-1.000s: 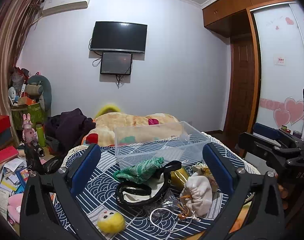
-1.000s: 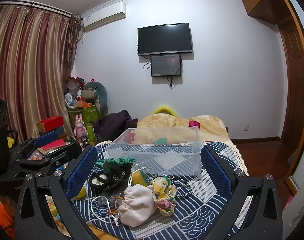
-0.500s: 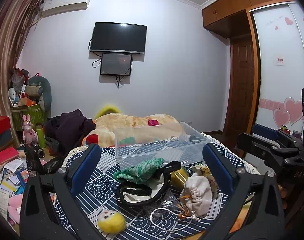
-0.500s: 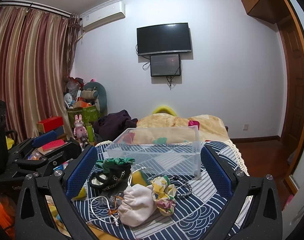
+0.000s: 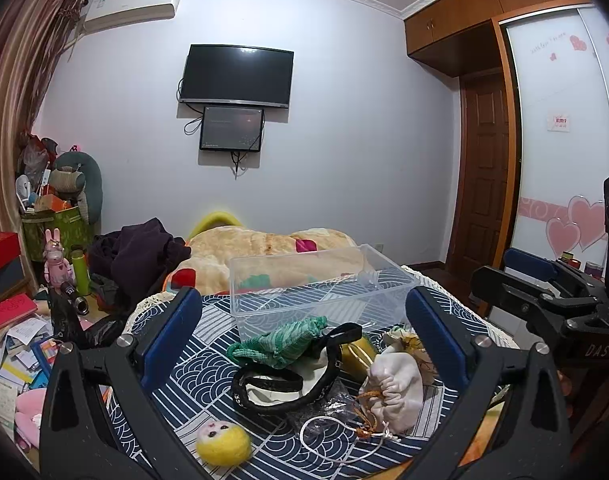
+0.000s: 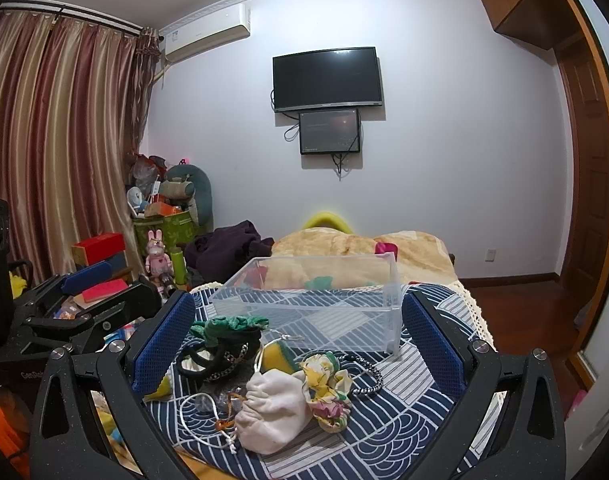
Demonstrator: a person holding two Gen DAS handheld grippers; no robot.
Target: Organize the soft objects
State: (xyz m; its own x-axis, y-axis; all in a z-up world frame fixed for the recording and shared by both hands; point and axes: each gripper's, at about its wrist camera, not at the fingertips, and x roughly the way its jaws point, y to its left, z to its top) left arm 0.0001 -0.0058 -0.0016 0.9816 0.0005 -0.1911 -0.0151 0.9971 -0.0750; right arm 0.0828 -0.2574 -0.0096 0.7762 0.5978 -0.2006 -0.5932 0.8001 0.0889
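Blue-padded and spread wide, the left gripper [image 5: 300,334] and right gripper [image 6: 298,342] have barely shifted in the last second, both empty above the soft pile [image 6: 278,380] lying just before the empty clear bin [image 6: 316,306], nothing sorted yet.

left tool [image 5: 304,316] and right tool [image 6: 298,320] spread wide (nothing held).

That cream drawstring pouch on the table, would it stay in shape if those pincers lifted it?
Probably not: the cream pouch looks slumped and wrinkled, so it would likely sag. Its loose cord may dangle and snag neighbouring items.
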